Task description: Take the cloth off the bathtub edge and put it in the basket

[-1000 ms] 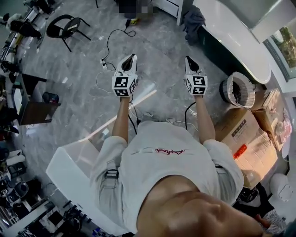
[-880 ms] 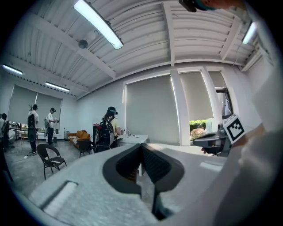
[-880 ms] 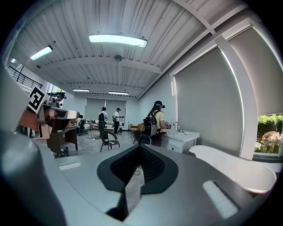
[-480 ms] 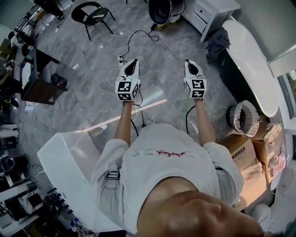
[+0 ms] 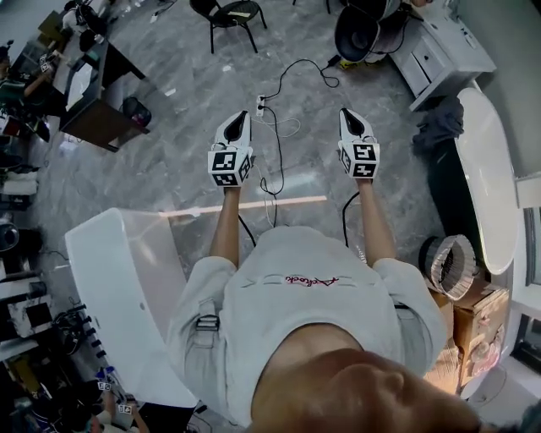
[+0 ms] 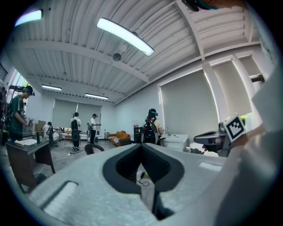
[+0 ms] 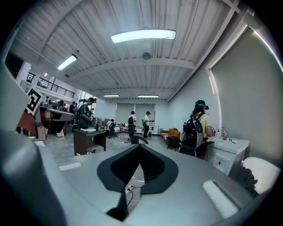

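Note:
A dark grey cloth [image 5: 439,127] hangs over the end of the white bathtub [image 5: 490,182] at the right of the head view. It also shows dark at the right edge of the right gripper view as the cloth [image 7: 246,177]. The woven basket [image 5: 452,266] stands on the floor beside the tub, behind my right elbow. My left gripper [image 5: 239,118] and right gripper [image 5: 350,114] are held out side by side over bare floor, both shut and empty. The cloth lies to the right of the right gripper, well apart from it. The shut jaws of each show in the left gripper [image 6: 141,145] and right gripper [image 7: 140,146] views.
Cables and a power strip [image 5: 269,114] lie on the grey floor ahead. A white cabinet [image 5: 444,51] stands beyond the tub, cardboard boxes [image 5: 473,326] by the basket, a second white tub [image 5: 118,279] at my left. Desks [image 5: 97,106], a chair [image 5: 230,12] and several people are farther off.
The view has swung left: the bathtub, cloth and basket slid toward the right edge and lower. Both grippers stayed shut and level in front of the body, now over the cables.

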Available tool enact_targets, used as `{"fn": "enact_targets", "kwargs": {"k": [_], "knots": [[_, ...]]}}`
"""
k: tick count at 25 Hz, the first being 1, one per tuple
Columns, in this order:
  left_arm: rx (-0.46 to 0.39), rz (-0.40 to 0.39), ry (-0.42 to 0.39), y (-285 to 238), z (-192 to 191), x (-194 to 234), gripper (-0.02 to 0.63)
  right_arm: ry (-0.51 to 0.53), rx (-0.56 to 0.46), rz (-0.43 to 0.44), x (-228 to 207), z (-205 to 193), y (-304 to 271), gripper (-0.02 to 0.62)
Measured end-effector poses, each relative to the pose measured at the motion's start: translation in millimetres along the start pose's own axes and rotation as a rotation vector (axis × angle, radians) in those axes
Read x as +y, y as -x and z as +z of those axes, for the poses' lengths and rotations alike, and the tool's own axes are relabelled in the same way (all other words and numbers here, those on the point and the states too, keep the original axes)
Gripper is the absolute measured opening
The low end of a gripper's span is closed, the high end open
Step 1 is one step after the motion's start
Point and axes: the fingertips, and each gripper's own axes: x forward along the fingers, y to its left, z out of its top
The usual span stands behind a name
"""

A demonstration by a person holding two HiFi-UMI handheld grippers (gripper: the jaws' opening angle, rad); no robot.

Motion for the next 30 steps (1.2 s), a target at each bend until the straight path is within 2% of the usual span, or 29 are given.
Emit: {"fn": "enact_targets", "kwargs": {"k": [6,13,23,30], "knots": [[0.0,0.107,0.004,29.3,-8.4,75.4,0.0,0.022,0.0,0.113,67.3,5.7,-61.3,0.006],[0.009,0.17,0.017,48.1,-16.2,124.8,0.0,0.031,0.016,0.18,112.2,3.3,-97.2,0.006],[0.012,0.19,0.04,35.7,-21.8,151.2,0.0,0.032,0.03,0.188,110.9,6.3,-128.1,0.006],[0.016,0.205,0.045,-4.4,-28.1,170.1,0.0,0.038,0.036,0.209,98.2,3.7,-173.6,0.006]]}}
